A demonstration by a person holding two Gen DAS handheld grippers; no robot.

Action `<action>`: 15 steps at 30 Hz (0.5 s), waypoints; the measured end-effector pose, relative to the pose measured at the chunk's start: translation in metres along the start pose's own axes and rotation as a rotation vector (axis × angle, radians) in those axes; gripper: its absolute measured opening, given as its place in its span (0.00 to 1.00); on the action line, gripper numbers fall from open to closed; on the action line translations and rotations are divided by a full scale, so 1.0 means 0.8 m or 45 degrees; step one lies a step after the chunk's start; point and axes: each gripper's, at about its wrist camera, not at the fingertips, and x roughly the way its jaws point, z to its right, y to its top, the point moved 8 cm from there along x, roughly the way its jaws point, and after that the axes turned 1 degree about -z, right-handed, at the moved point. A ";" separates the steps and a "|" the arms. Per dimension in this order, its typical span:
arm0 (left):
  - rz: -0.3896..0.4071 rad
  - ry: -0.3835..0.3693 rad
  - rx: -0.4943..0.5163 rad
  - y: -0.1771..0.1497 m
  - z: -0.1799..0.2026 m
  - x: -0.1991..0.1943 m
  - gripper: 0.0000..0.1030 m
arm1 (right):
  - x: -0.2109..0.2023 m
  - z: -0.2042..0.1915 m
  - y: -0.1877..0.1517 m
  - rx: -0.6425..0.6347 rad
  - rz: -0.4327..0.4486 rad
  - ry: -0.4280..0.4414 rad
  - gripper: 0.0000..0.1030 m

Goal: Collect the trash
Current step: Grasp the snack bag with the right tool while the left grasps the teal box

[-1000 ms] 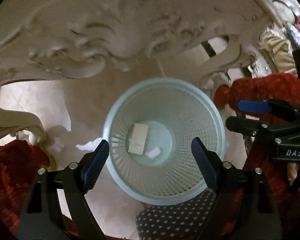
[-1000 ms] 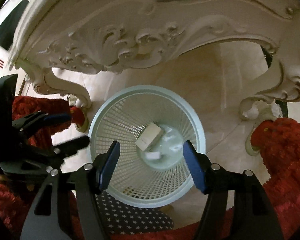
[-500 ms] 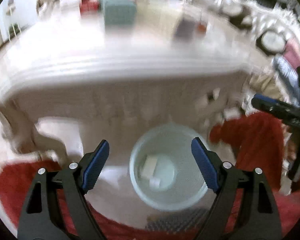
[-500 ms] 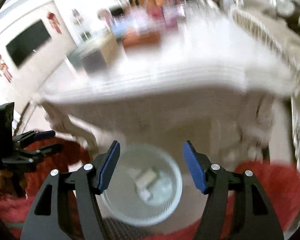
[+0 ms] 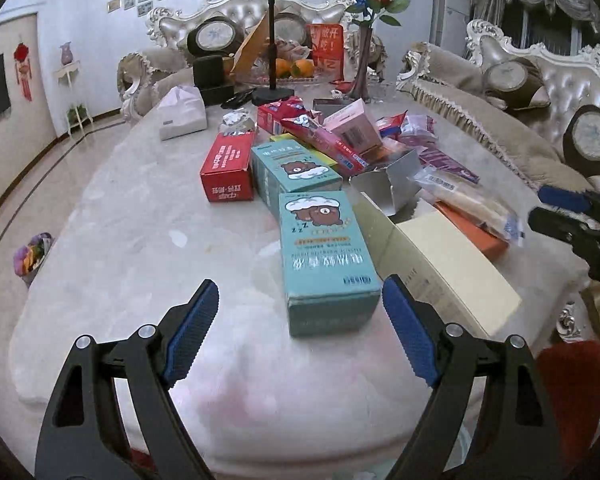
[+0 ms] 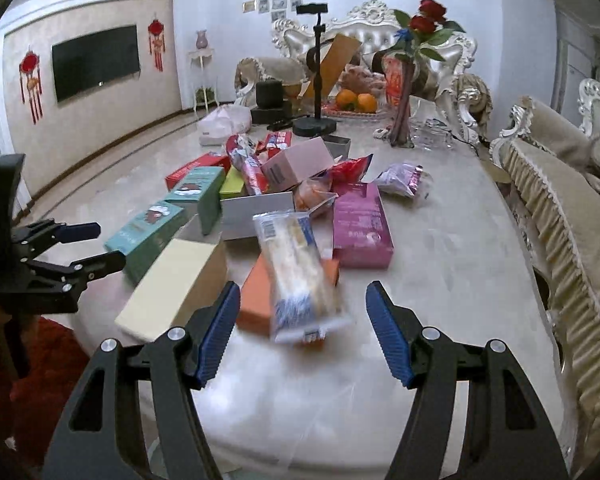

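Trash lies piled on the marble table point(image 5: 140, 220): a teal bear-print box point(image 5: 324, 248), a second teal box point(image 5: 292, 168), a red box point(image 5: 228, 168), a pale yellow box point(image 5: 452, 264). My left gripper point(image 5: 300, 284) hovers open just in front of the near teal box, touching nothing. In the right wrist view a clear snack packet point(image 6: 296, 268) rests on an orange box point(image 6: 256, 296), beside a purple box point(image 6: 360, 224). My right gripper point(image 6: 303, 292) is open before the packet, apart from it. Each gripper shows in the other's view, the left gripper point(image 6: 96, 244) and the right gripper point(image 5: 556, 208).
A phone stand point(image 5: 274, 40), a vase of roses point(image 5: 368, 40), a fruit tray point(image 6: 352, 104) and a tissue pack point(image 5: 182, 114) stand at the table's far end. An ornate sofa point(image 5: 520, 120) runs along the right. A red rug point(image 6: 40, 360) lies below the near edge.
Both grippers have risen from over the white basket under the table and tilted up to face the table top. The basket has dropped out of view. Jaw widths look unchanged.
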 end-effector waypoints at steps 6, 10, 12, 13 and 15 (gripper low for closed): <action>-0.025 0.025 0.017 -0.004 0.002 0.022 0.80 | 0.025 -0.011 0.000 -0.108 -0.069 0.003 0.60; -0.050 0.033 0.003 0.001 -0.002 0.041 0.80 | 0.049 -0.013 0.003 -0.141 -0.118 0.001 0.60; -0.064 0.033 -0.002 0.003 -0.004 0.049 0.80 | 0.055 -0.014 0.006 -0.147 -0.128 0.009 0.59; -0.066 0.029 -0.007 0.003 -0.005 0.052 0.80 | 0.058 -0.014 0.006 -0.148 -0.134 0.014 0.59; -0.083 0.007 -0.030 0.002 -0.008 0.059 0.80 | 0.063 -0.015 0.007 -0.146 -0.146 0.018 0.59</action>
